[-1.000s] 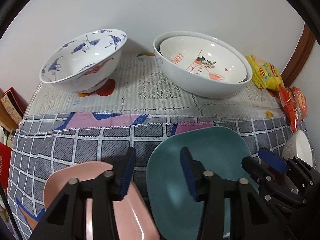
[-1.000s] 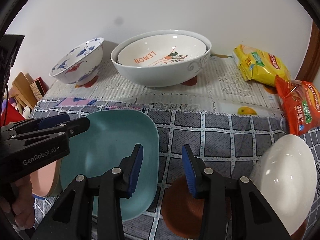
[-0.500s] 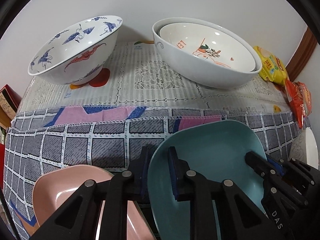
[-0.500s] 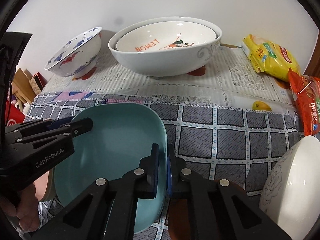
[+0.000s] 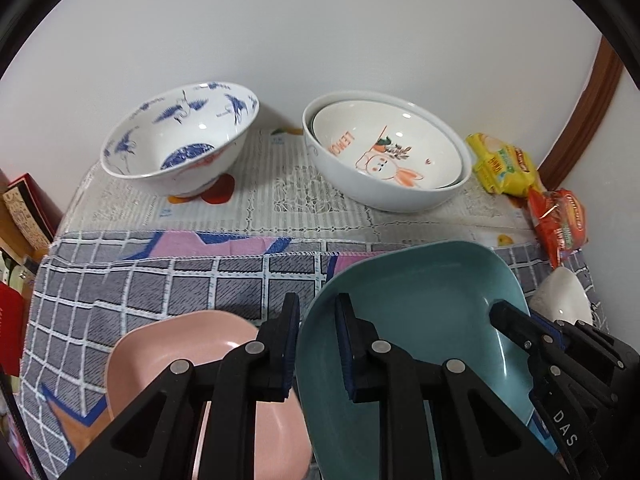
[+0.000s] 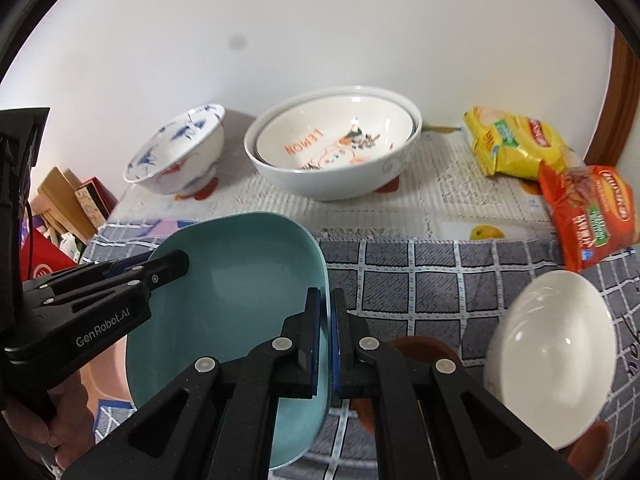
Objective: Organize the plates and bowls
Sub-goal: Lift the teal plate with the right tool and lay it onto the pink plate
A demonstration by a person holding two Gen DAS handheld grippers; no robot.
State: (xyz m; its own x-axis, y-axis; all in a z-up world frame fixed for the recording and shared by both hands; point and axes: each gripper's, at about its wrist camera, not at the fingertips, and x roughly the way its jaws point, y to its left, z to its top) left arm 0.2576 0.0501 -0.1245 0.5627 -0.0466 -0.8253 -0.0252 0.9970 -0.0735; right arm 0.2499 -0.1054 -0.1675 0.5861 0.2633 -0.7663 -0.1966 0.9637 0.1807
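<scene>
The teal plate (image 6: 240, 280) is gripped from both sides: the left claw (image 5: 318, 344) is clenched on its left rim and the right claw (image 6: 325, 340) is pinched tight on its right rim. It's held tilted above the checked cloth (image 6: 420, 284) on the desk. A pink plate (image 5: 160, 352) sits just beside it, a white bowl (image 6: 548, 356) is off to the right, and a crane-pattern bowl (image 5: 180, 140) and nested lemon bowls (image 5: 384, 156) are seen near the wall.
</scene>
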